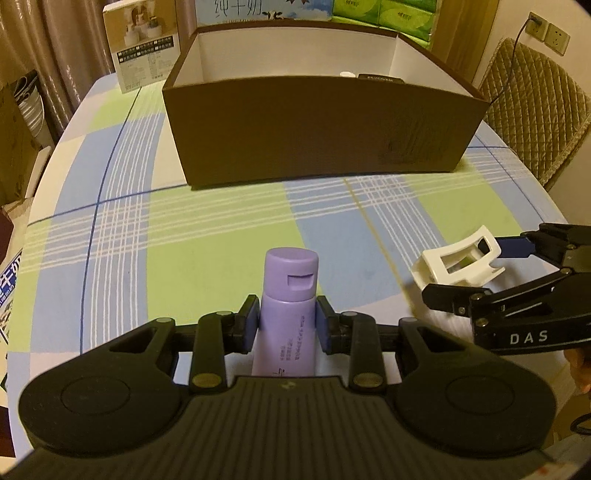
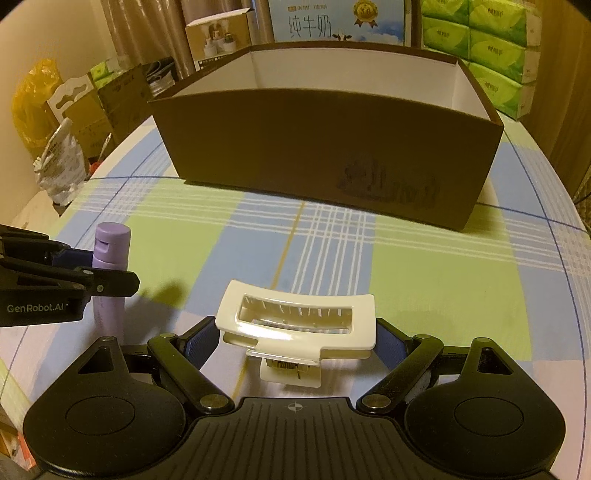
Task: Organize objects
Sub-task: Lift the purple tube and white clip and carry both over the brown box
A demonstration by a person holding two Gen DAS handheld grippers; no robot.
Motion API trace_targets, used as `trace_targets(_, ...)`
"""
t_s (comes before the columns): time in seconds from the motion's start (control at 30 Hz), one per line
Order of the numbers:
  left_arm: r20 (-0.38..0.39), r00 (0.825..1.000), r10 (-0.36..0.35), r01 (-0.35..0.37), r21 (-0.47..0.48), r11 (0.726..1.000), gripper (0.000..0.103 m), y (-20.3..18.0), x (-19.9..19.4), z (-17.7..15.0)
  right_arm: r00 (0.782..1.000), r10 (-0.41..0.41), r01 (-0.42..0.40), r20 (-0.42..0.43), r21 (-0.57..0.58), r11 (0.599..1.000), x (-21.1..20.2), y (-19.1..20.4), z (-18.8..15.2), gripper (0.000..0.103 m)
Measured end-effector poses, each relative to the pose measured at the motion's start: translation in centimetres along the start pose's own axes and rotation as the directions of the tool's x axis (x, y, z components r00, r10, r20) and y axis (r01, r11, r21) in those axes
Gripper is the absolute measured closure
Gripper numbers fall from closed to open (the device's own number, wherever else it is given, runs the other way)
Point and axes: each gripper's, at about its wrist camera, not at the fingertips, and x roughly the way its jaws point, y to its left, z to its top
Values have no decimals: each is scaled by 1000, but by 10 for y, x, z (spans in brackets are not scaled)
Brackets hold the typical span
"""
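My left gripper (image 1: 287,322) is shut on a purple tube (image 1: 288,295), cap pointing away from me, held over the checked tablecloth; it also shows in the right wrist view (image 2: 110,280). My right gripper (image 2: 297,341) is shut on a white hair claw clip (image 2: 297,325), which also shows at the right of the left wrist view (image 1: 458,264). A large brown cardboard box (image 1: 325,125) with a white inside stands open on the table beyond both grippers; it also shows in the right wrist view (image 2: 325,147). A white item (image 1: 345,74) and a dark item (image 1: 378,77) peek above its front wall.
A small product box (image 1: 144,48) stands at the table's back left. Milk cartons (image 2: 332,20) and green tissue packs (image 2: 495,51) stand behind the brown box. A quilted chair (image 1: 532,110) is at the right. Bags and boxes (image 2: 66,122) stand left of the table.
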Motion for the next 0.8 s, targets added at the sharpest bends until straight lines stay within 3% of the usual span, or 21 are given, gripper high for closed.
trace_targets(0.8, 66, 998, 2, -3, 19, 1000, 76, -2, -12, 24, 997, -7, 8, 75, -16, 1000, -10, -4, 22, 18)
